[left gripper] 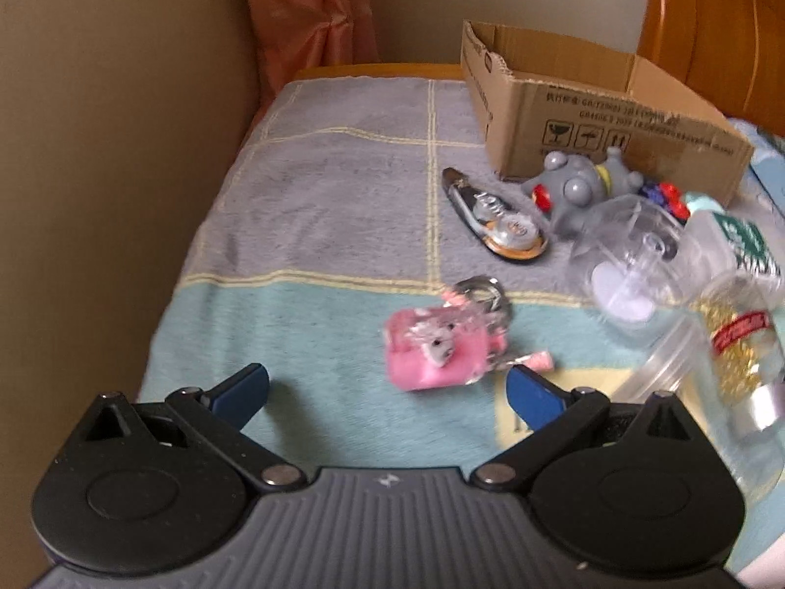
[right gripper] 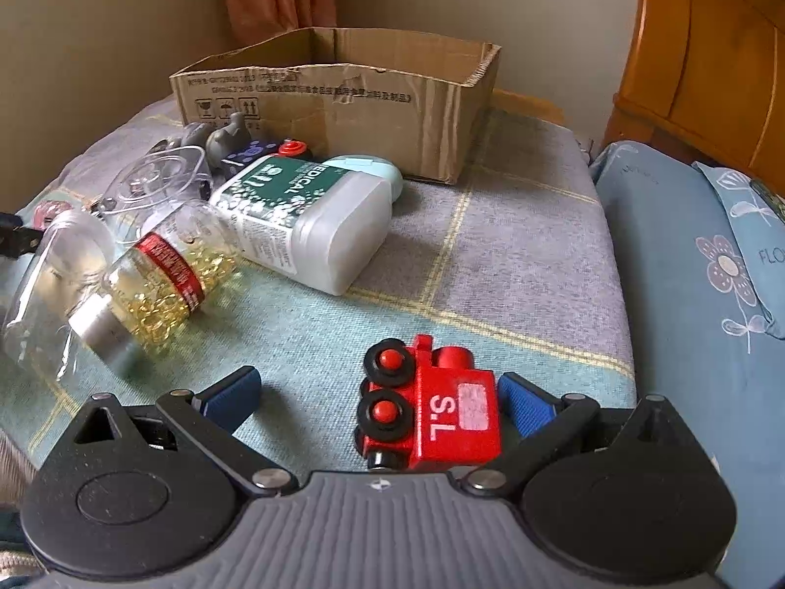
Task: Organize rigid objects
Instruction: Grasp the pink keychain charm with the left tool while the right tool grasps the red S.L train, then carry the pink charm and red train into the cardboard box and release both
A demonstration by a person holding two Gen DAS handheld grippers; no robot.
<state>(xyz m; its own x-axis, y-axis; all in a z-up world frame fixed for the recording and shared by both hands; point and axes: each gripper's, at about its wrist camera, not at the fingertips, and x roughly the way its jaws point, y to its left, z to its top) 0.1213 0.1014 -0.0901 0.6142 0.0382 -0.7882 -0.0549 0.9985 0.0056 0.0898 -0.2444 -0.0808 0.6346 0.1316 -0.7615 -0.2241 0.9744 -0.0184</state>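
My left gripper (left gripper: 387, 388) is open above the blanket, its blue fingertips wide apart. A pink keychain charm (left gripper: 439, 351) lies just beyond and between them, nearer the right tip. My right gripper (right gripper: 378, 392) is open too. A red toy train (right gripper: 431, 417) marked "S.L" lies on its side between the fingers, against the right fingertip (right gripper: 522, 402). An open cardboard box (right gripper: 343, 98) stands at the back of the bed; the same cardboard box (left gripper: 603, 113) shows in the left wrist view.
Loose items lie on the checked blanket (left gripper: 319, 206): a black correction-tape dispenser (left gripper: 495, 216), a grey toy (left gripper: 574, 186), clear plastic containers (left gripper: 633, 265), a jar of gold capsules (right gripper: 162, 284) and a white bottle (right gripper: 304, 216). A wall runs along the left, a blue pillow (right gripper: 696, 265) and wooden headboard at the right.
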